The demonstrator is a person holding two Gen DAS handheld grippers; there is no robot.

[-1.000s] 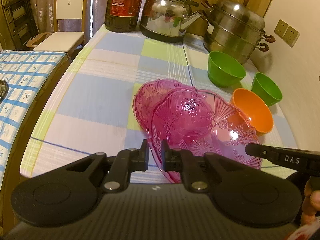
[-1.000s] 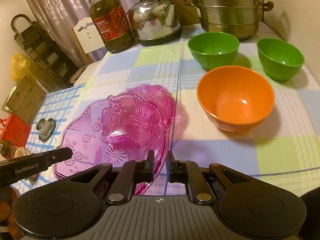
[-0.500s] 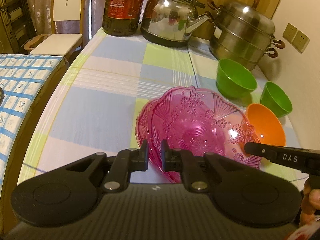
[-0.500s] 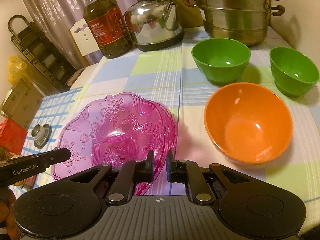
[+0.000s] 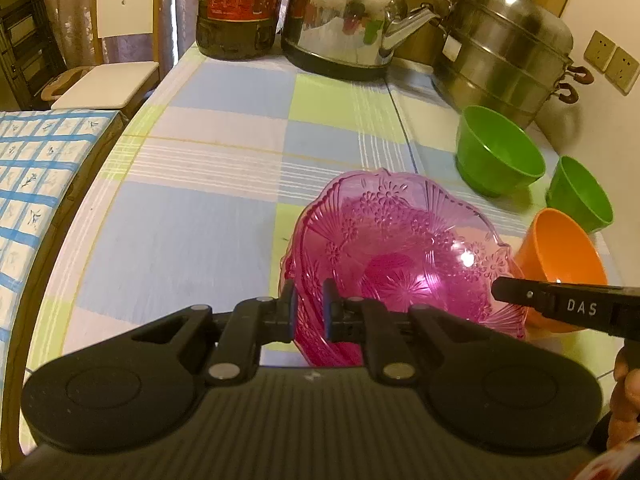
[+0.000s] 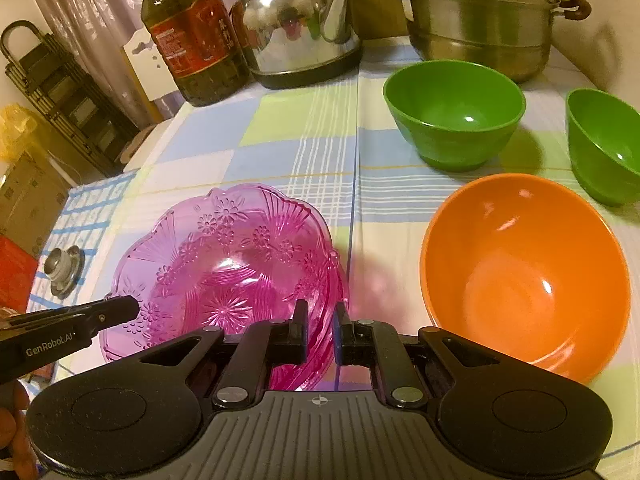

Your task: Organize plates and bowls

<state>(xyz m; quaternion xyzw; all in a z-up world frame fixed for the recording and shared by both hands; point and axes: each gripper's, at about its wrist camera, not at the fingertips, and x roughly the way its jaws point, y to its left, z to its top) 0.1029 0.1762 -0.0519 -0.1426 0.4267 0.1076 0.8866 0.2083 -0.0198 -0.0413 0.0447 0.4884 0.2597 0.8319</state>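
Both grippers are clamped on the same pink glass plate (image 5: pixel 400 248), one on each side of its scalloped rim. The left gripper (image 5: pixel 308 308) has its jaws pinched together on the near-left edge, and the right gripper (image 6: pixel 320 328) does the same on the near-right edge. There's a second pink rim peeking out right underneath it, so the plate looks nested onto another one just like it, down on the checked tablecloth (image 5: pixel 200 208). Can't tell if it's fully seated.

Just beside the plate on the right sits an orange bowl (image 6: pixel 524 276), upright. Behind that are two green bowls, a bigger one (image 6: pixel 454 114) and another (image 6: pixel 604 144) off at the right edge. Along the back of the table stand an oil bottle (image 6: pixel 192 36), a shiny steel kettle (image 6: pixel 300 20) and a stacked steamer pot (image 6: pixel 480 16).
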